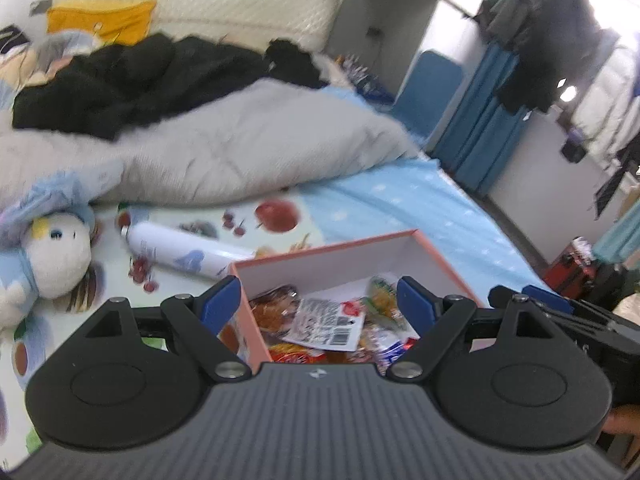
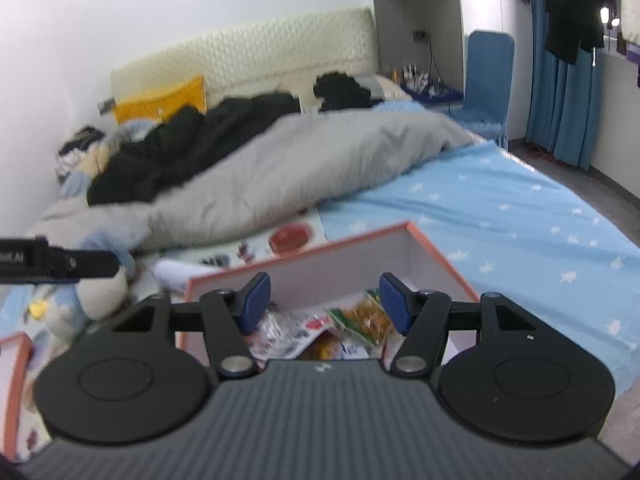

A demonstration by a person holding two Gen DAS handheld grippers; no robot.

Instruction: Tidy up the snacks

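Observation:
An open pink box (image 1: 352,246) with white inner walls sits on the bed and holds several snack packets (image 1: 320,320). It also shows in the right wrist view (image 2: 316,248), with its snack packets (image 2: 360,316) inside. My left gripper (image 1: 318,300) is open and empty, hovering over the box's near left side. My right gripper (image 2: 324,300) is open and empty, just above the box's near edge. The right gripper also shows at the right edge of the left wrist view (image 1: 560,312), and the left one at the left edge of the right wrist view (image 2: 60,266).
A white spray can (image 1: 180,252) lies on the fruit-print mat left of the box, beside a plush toy (image 1: 52,248). A grey duvet (image 1: 240,148) and black clothes (image 1: 140,80) lie behind. A pink lid edge (image 2: 16,364) sits at the near left. The blue sheet (image 2: 500,228) stretches right.

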